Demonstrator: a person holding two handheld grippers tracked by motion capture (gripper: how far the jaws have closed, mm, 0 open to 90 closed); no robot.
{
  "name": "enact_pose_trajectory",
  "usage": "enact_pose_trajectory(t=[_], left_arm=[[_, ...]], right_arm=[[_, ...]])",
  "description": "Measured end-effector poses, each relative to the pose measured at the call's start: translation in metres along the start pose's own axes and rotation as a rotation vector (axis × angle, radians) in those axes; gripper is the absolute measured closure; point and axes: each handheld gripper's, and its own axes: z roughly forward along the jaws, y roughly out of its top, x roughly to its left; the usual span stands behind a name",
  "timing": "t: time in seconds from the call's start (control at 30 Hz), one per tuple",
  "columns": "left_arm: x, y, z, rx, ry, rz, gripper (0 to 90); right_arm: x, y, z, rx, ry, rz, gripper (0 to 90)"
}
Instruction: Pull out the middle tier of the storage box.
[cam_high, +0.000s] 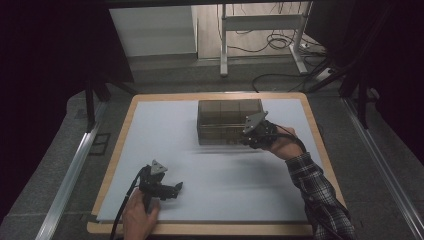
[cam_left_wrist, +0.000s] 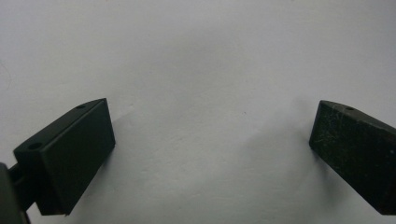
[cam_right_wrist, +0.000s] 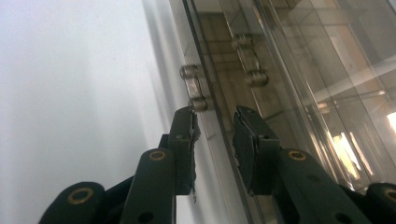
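Step in hand, as I read it: working the wall of the clear box (cam_high: 229, 121), prob. to open or shift it. The box is a smoky see-through case w/ dividers inside, sitting upper centre of the high view on the pale mat of the worktop (cam_high: 150, 150), toward the far edge.

Right claw (cam_high: 248, 137) sits at the box's near right corner in the high view, the hand behind it, plaid sleeve running to the lower right. In the right gripper view the right claw (cam_right_wrist: 214, 140) straddles a thin clear panel (cam_right_wrist: 217, 135), w/ small clear hinges (cam_right_wrist: 194, 87) just above the tips in the frame. Jaws are narrow, one each side of the panel; the left pad looks very close to it or touching, the other side shows a sliver of gap. So: closed down round the panel, but can't tell if it's a firm pinch.

Left claw (cam_high: 172, 191) is lower left of the high view, well apart from the box, low over the mat. In the left gripper view the left claw (cam_left_wrist: 212, 140) stands wide open, nothing between the jaws, bare mat under it.

Next move, my guess: firm up the pinch on the panel, then swing it about the hinge line w/o dragging the whole box. Box looks light, so the left claw may need to come up and steady it.
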Motion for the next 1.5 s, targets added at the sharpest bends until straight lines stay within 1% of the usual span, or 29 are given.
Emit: enact_pose_trajectory(t=[0.1,0.2,0.3,0.33,0.53,0.57,0.63,0.7,0.73,0.8,0.83,0.9,1.0,1.03,1.1,1.17,1.2,1.23,1.3,1.33,1.37,1.4,1.43,1.47,1.5], left_arm=[[0.000,0.000,0.000,0.000,0.000,0.000,0.0],[0.000,0.000,0.000,0.000,0.000,0.000,0.0],[0.000,0.000,0.000,0.000,0.000,-0.001,0.0],[0.000,0.000,0.000,0.000,0.000,-0.001,0.0],[0.000,0.000,0.000,0.000,0.000,-0.001,0.0],[0.000,0.000,0.000,0.000,0.001,-0.001,0.0],[0.000,0.000,0.000,0.000,0.000,0.000,0.0],[0.000,0.000,0.000,0.000,0.000,0.000,0.0],[0.000,0.000,0.000,0.000,0.000,0.000,0.0],[0.000,0.000,0.000,0.000,0.000,-0.001,0.0],[0.000,0.000,0.000,0.000,0.000,0.000,0.0],[0.000,0.000,0.000,0.000,0.000,-0.001,0.0],[0.000,0.000,0.000,0.000,0.000,-0.001,0.0],[0.000,0.000,0.000,0.000,0.000,-0.001,0.0],[0.000,0.000,0.000,0.000,0.000,0.000,0.0],[0.000,0.000,0.000,0.000,0.000,0.000,0.0],[0.000,0.000,0.000,0.000,0.000,-0.001,0.0],[0.000,0.000,0.000,0.000,0.000,0.000,0.0],[0.000,0.000,0.000,0.000,0.000,0.000,0.0],[0.000,0.000,0.000,0.000,0.000,0.000,0.0],[0.000,0.000,0.000,0.000,0.000,0.000,0.0],[0.000,0.000,0.000,0.000,0.000,0.000,0.0],[0.000,0.000,0.000,0.000,0.000,-0.001,0.0],[0.000,0.000,0.000,0.000,0.000,0.000,0.0],[0.000,0.000,0.000,0.000,0.000,0.000,0.0]], right_arm=[[-0.007,-0.004,0.001,0.009,0.031,0.002,68.9],[-0.012,-0.008,0.003,0.008,0.053,0.001,68.9],[-0.017,-0.012,0.006,0.020,0.087,-0.011,69.0],[-0.019,-0.013,0.007,0.030,0.093,-0.007,69.2],[-0.026,-0.019,0.014,0.043,0.132,0.003,73.1],[-0.027,-0.019,0.015,0.049,0.131,0.001,74.0],[-0.029,-0.021,0.017,0.051,0.150,-0.002,76.4],[-0.030,-0.022,0.019,0.061,0.155,-0.007,77.6],[-0.031,-0.022,0.020,0.059,0.166,-0.008,78.6],[-0.033,-0.023,0.021,0.068,0.172,-0.010,80.4],[-0.033,-0.023,0.023,0.063,0.187,-0.014,81.0],[-0.034,-0.023,0.022,0.065,0.187,-0.024,81.8],[-0.036,-0.023,0.023,0.066,0.210,-0.031,82.9],[-0.037,-0.023,0.023,0.060,0.227,-0.031,83.4],[-0.039,-0.023,0.023,0.062,0.238,-0.038,84.8],[-0.041,-0.022,0.023,0.069,0.263,-0.053,85.9],[-0.042,-0.022,0.024,0.068,0.283,-0.054,86.3],[-0.042,-0.021,0.024,0.071,0.292,-0.056,86.5],[-0.042,-0.020,0.023,0.083,0.287,-0.062,86.6],[-0.042,-0.020,0.023,0.083,0.292,-0.066,86.7],[-0.041,-0.020,0.023,0.077,0.309,-0.065,86.7],[-0.041,-0.020,0.022,0.076,0.310,-0.070,86.8],[-0.040,-0.020,0.021,0.081,0.300,-0.077,86.8],[-0.039,-0.020,0.020,0.078,0.301,-0.079,86.9],[-0.038,-0.021,0.020,0.073,0.313,-0.081,86.9]])
